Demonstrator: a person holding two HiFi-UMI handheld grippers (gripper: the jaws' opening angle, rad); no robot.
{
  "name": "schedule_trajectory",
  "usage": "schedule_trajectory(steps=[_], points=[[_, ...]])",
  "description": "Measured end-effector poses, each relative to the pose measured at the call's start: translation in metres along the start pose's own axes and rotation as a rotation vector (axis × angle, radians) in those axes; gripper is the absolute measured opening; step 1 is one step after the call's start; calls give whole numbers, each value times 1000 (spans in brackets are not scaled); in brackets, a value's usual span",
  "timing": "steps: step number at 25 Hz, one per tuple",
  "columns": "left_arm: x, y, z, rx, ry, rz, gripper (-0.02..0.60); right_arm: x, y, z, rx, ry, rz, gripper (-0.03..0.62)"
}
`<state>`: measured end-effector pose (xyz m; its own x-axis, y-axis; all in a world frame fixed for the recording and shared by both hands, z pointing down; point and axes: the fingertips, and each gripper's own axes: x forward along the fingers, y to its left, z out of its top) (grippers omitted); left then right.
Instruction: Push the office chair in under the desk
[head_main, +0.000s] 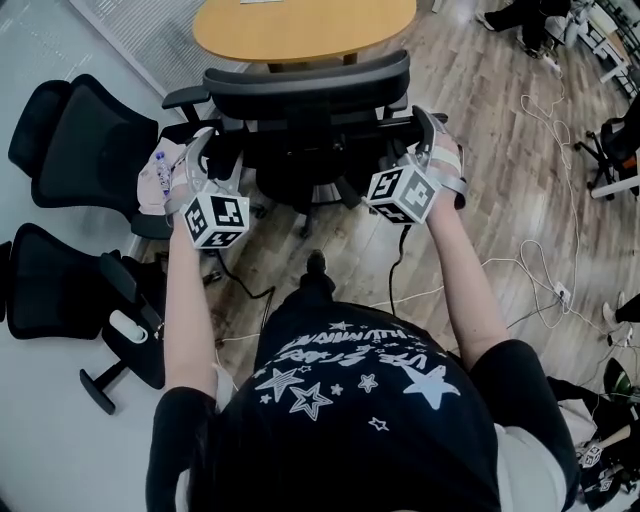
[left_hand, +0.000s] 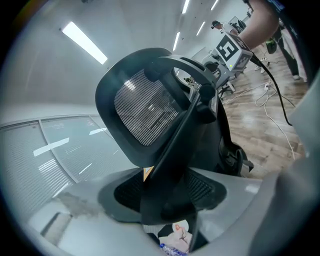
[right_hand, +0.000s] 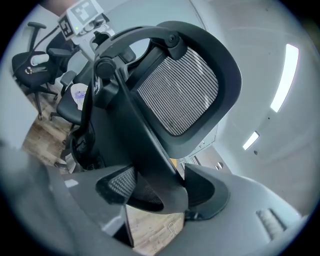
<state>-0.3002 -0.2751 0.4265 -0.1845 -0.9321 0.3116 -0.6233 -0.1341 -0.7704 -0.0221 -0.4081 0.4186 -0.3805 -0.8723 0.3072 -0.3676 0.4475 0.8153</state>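
Observation:
A black mesh-backed office chair (head_main: 310, 85) stands just in front of me, facing a round wooden desk (head_main: 300, 25). My left gripper (head_main: 205, 148) is shut on the left edge of the chair's back frame. My right gripper (head_main: 428, 128) is shut on the right edge. In the left gripper view, a black frame bar (left_hand: 175, 150) runs down between the padded jaws of the left gripper (left_hand: 167, 200), under the mesh back (left_hand: 145, 107). The right gripper view shows the same bar (right_hand: 150, 150) clamped in the right gripper (right_hand: 160, 192). The chair's seat and base are mostly hidden behind the back.
Two more black chairs (head_main: 75, 140) (head_main: 60, 290) stand close on the left, one carrying a cloth and a bottle (head_main: 160, 172). Cables (head_main: 540, 260) trail over the wooden floor at the right. A glass wall (head_main: 150, 30) runs along the far left. A person's legs (head_main: 525, 20) show at the far right.

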Motion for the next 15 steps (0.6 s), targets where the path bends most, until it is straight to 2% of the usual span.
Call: schedule_trajectory(steps=[15], points=[[77,32,-5,0,-21,-1,259,84,-17,16,-4,36,13,293]])
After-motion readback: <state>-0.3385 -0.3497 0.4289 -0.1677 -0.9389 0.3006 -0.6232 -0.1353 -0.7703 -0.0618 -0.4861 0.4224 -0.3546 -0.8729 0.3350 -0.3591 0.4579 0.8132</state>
